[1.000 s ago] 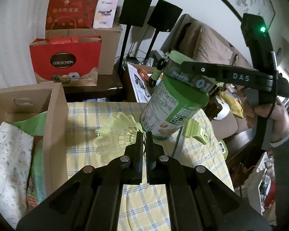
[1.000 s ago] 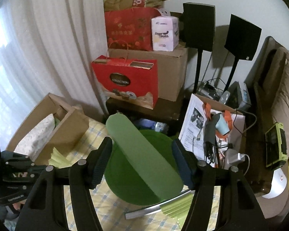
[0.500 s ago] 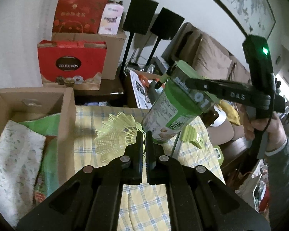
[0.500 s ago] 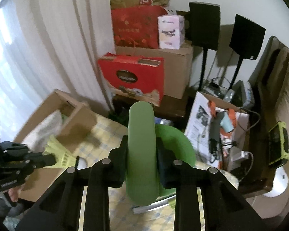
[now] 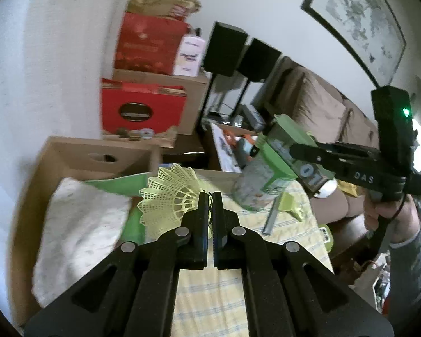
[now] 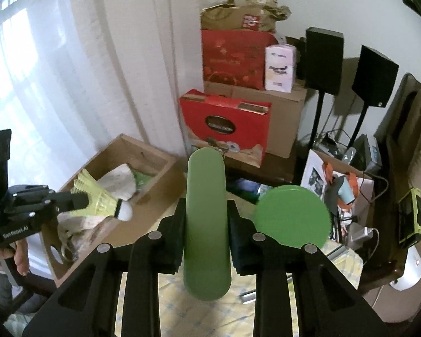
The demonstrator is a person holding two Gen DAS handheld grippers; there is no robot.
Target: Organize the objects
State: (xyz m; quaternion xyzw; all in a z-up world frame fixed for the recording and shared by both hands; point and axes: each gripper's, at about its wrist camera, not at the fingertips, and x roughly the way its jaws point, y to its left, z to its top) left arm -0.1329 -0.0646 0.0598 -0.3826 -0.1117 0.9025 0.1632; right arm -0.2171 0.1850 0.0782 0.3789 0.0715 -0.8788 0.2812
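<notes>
**Both tools loaded; shuttlecock held over the box, canister held by its handle**

Left tool (image 5: 207, 205): jaws drawn close together on a yellow-green plastic shuttlecock (image 5: 171, 196). The left wrist view shows only the mesh skirt fanning out past the fingertips, over the near edge of an open cardboard box (image 5: 98, 151). The right wrist view adds the white cork tip (image 6: 125, 212) pointing away from the tool (image 6: 78, 200), and shows the shuttlecock in the air above the box (image 6: 151, 154).

Right tool (image 6: 206, 210): its jaws have just been closing and are now narrow, with both pads pressed against a green strap-like handle (image 6: 206, 219) between them. This view shows a round green lid (image 6: 293, 216) beside the handle but not the body beneath. The left wrist view supplies that: a green-topped canister (image 5: 269, 174) with a printed label, hanging tilted in the tool (image 5: 294, 151) above the yellow checked cloth of the surface (image 5: 210, 295). A hand (image 5: 384, 210) grips the tool's stem.

Box contents: a white patterned fabric bundle (image 5: 81, 230) and green packaging (image 5: 118, 182).

On the surface, left wrist view only: a metal bar with a pale green plastic part (image 5: 289, 207), lying near the canister.
</notes>
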